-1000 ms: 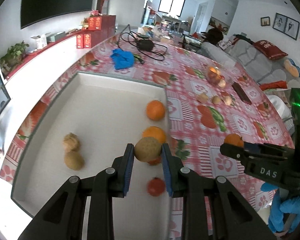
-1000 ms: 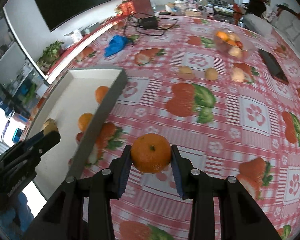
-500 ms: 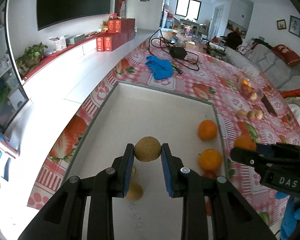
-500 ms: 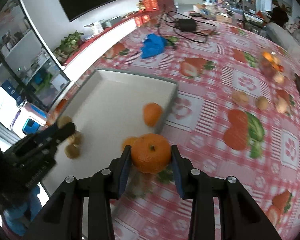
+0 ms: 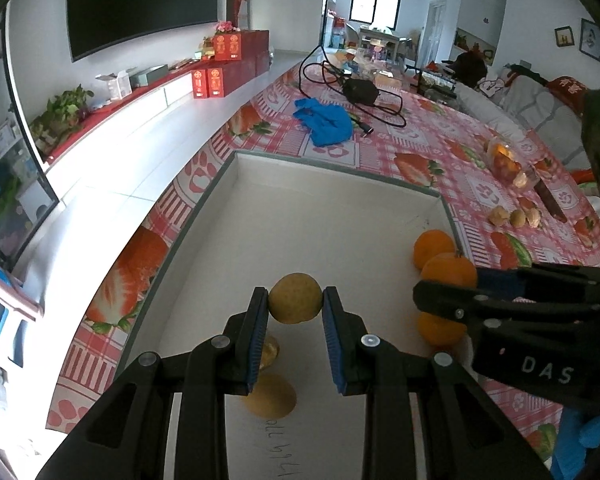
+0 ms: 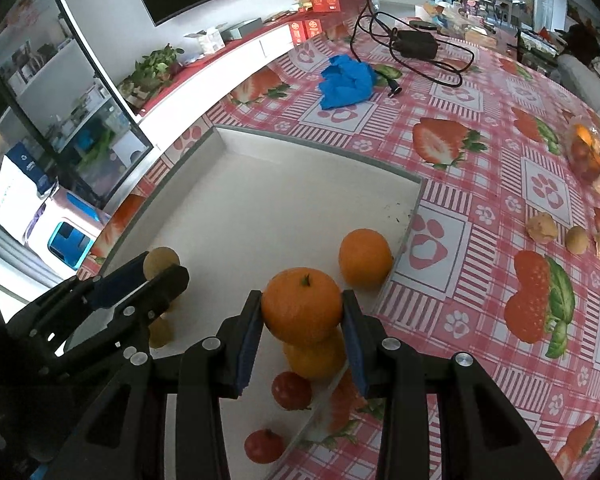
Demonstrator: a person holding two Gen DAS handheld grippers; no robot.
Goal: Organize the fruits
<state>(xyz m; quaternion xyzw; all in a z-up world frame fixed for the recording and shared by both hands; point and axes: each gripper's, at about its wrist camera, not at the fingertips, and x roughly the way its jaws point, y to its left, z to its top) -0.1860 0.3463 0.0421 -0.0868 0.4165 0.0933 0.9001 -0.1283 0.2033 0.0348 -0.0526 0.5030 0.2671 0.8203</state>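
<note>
Both grippers grip fruit: left gripper clamps a kiwi, right gripper an orange.

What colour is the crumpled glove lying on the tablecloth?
Bright blue glove, clearest in the right wrist view.

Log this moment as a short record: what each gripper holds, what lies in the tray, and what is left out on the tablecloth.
left gripper: shut on brown fruit, above the tray
right gripper: shut on orange, above the tray's right side
tray: white, holds two oranges, two red fruits, brown fruits on the left
tablecloth: three small pale fruits, clear fruit container, blue cloth, black cable
</note>
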